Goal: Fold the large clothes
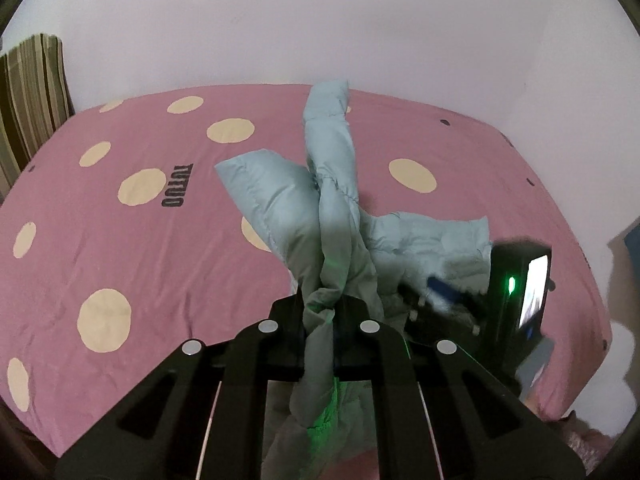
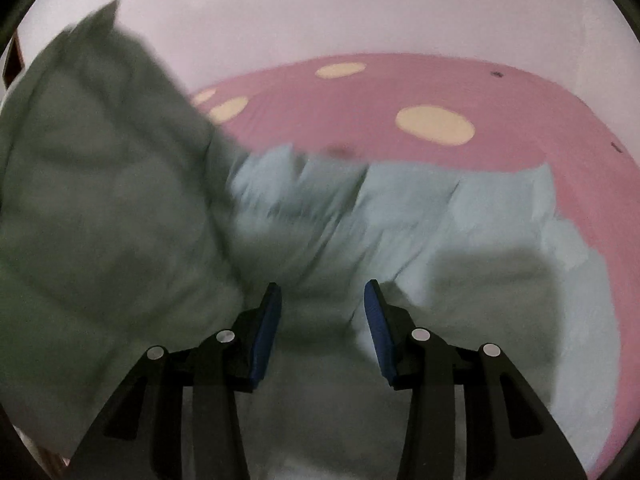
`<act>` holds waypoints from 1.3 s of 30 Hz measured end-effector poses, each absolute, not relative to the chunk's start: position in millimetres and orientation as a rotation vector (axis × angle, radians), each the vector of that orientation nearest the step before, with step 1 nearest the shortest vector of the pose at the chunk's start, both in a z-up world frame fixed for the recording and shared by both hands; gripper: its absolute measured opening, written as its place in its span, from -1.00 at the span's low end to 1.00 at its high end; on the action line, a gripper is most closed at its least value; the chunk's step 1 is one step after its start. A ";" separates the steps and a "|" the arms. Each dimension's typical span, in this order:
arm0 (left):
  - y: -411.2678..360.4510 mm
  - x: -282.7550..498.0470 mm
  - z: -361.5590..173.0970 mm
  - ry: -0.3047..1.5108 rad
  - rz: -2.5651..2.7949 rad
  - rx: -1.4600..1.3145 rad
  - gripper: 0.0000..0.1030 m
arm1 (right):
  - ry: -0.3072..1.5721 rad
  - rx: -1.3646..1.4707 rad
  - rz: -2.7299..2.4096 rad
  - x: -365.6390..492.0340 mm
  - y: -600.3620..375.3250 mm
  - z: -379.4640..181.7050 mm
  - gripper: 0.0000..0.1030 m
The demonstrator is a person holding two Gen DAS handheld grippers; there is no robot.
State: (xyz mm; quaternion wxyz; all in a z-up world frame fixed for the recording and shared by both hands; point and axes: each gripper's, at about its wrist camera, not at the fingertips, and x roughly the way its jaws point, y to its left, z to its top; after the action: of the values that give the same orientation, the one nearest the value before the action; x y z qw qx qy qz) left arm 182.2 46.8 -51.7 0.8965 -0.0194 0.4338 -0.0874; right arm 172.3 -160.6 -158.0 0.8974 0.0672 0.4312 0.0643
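We are in a home bedroom: a bed under a pink sheet with cream dots fills the frame, plain white walls behind, a striped cushion at upper left.

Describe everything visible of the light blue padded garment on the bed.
The light blue padded garment looks quilted and puffy, with stitched seams. It lies crumpled on the pink dotted bed sheet. One bunched, twisted part is pinched in the shut left gripper and lifted off the bed, a long piece standing up beyond it. The open right gripper hovers over its flatter spread.
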 end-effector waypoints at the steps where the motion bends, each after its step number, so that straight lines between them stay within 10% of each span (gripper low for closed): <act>1: 43.8 181.5 -51.0 0.896 -0.177 -0.035 -0.84 | 0.893 0.143 0.128 178.9 -163.1 -155.4 -0.15; 39: -157.5 195.7 -81.4 0.956 -0.273 0.119 -0.84 | 0.841 0.184 -0.099 112.9 -311.5 -134.6 -0.16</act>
State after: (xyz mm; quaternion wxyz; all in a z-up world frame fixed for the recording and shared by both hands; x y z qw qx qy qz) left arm 195.7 -157.5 -81.4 0.8772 0.0572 0.4583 -0.1309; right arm 112.9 -311.5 -134.6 0.9075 0.0893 0.4076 -0.0481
